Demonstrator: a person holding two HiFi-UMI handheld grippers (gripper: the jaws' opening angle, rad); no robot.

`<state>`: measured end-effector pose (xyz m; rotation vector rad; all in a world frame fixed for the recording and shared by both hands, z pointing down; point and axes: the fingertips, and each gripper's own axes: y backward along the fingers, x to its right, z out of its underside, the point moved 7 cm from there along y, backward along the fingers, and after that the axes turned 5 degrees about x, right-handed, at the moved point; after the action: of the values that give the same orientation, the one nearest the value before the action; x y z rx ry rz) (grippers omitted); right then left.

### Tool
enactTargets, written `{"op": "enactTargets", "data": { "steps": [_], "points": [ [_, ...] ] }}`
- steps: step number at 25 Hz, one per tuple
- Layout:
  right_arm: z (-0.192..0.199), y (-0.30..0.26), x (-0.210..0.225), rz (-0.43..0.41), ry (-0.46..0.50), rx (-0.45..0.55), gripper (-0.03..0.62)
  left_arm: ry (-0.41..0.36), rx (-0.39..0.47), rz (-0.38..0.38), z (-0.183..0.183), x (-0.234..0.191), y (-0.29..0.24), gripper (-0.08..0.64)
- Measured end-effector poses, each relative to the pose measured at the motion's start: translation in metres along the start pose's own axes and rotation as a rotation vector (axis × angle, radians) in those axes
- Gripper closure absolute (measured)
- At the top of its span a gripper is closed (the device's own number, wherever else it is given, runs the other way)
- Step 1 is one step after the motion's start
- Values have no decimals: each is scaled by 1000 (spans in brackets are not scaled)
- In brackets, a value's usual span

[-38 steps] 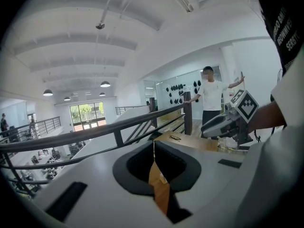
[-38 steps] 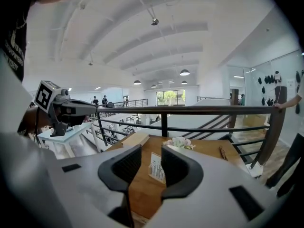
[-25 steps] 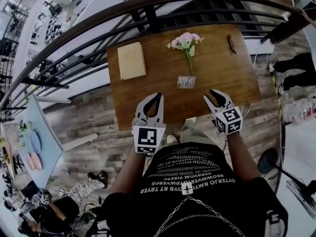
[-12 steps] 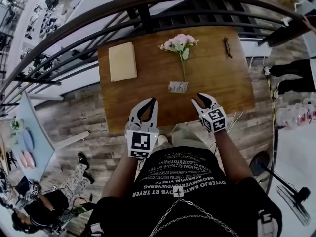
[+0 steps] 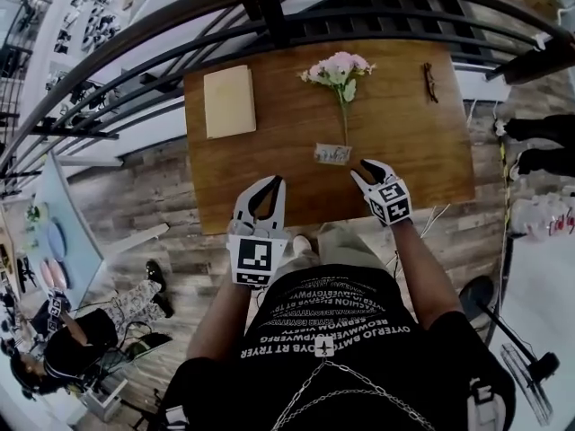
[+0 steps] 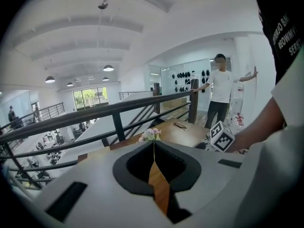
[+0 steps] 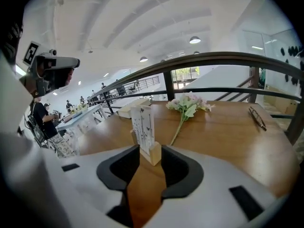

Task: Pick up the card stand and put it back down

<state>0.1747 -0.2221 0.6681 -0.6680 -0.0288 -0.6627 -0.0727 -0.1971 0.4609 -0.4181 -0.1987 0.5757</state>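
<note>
The card stand (image 7: 144, 136) is being approached by the right gripper (image 5: 361, 170), whose jaws have just widened with nothing between them, and must next be straddled and clamped; the left gripper (image 5: 277, 181) is held closed and empty.

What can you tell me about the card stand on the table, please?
The card stand is a pale wooden block holding one white card with small dark prints, upright. It stands on the brown wooden table, with the end of a flower stem beside it. The right gripper points at it; its jaws have just been opening, with nothing between them, and nothing touches the stand.
</note>
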Motion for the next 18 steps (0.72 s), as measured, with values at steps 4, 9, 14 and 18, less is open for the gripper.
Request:
{"op": "enactTargets", "data": {
  "steps": [4,9,14,18],
  "points": [
    [8,-13,6,-28,16,-36,437,3,-20,7,1,4,-2,531],
    [13,-32,10,-67,24,-48,417,4,-42,-6,5,1,-2,531],
    [18,-51,13,-87,7,-55,410,13,-65,-12,12,0,-2,531],
    [22,-61,15,-87,-7,-50,410,15,-83,-17,15,0,0,531]
  ]
}}
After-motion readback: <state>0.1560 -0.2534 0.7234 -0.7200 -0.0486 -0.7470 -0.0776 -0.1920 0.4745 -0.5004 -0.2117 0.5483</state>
